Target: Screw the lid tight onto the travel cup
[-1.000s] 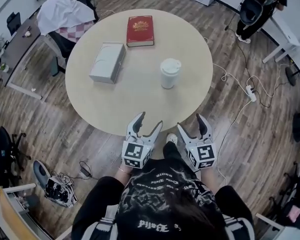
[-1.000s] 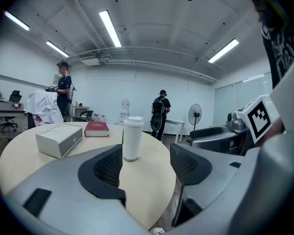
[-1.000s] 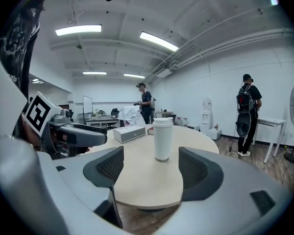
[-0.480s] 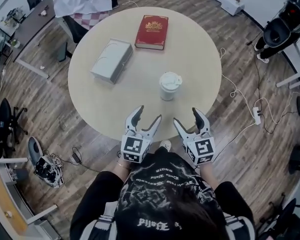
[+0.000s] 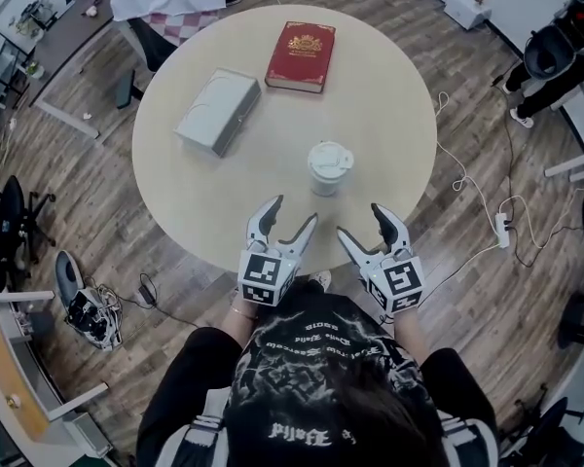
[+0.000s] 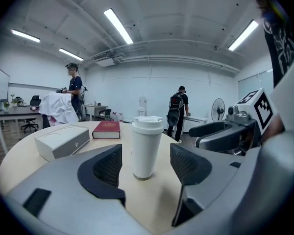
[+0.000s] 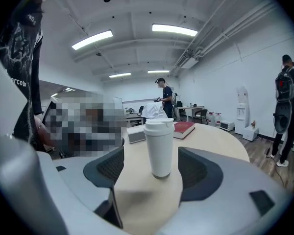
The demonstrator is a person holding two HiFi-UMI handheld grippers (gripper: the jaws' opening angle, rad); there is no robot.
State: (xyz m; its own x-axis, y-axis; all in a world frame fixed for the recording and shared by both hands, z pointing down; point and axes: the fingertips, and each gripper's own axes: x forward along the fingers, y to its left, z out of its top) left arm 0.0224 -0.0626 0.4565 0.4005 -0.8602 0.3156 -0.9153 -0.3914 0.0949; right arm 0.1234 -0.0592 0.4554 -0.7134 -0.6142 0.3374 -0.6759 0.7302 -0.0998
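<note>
**Cup** (image 5: 328,175): White and tall, with a narrow foot. It stands upright on the round table (image 5: 195,202), somewhat toward the person's side of the middle and well apart from everything else. Standing free like this, it probably lets both tools come at it from either side.

**Lid** (image 5: 330,157): White, already seated on the cup's mouth and level with it. No view shows whether the thread is fully home. The tightening itself looks not yet begun.

**Left gripper** (image 5: 292,212): Held over the near edge of the table and aimed at the cup. Its jaws stand wide apart with nothing between the pads. Its own view frames the cup in the gap, but the cup stands well beyond the tips and is untouched. The wide opening suits the cup's girth.

**Right gripper** (image 5: 360,220): The mirror of the left, just beside it, with its jaws likewise wide and empty. In its own view the cup is centred in the gap and out of reach. The two converging aims suggest a shared job, one tool steadying the body while the other turns the lid. Which takes which cannot be told.

**Book** (image 5: 301,56): Red, lying flat at the far side of the table. It plays no part in the task and is clear of the approach.

**Box** (image 5: 219,111): Pale grey, lying flat at the far left, also clear of the approach.

**Handling note**: The cup is tall and narrow, so a push from one side before the other tool has it could tip it.
</note>
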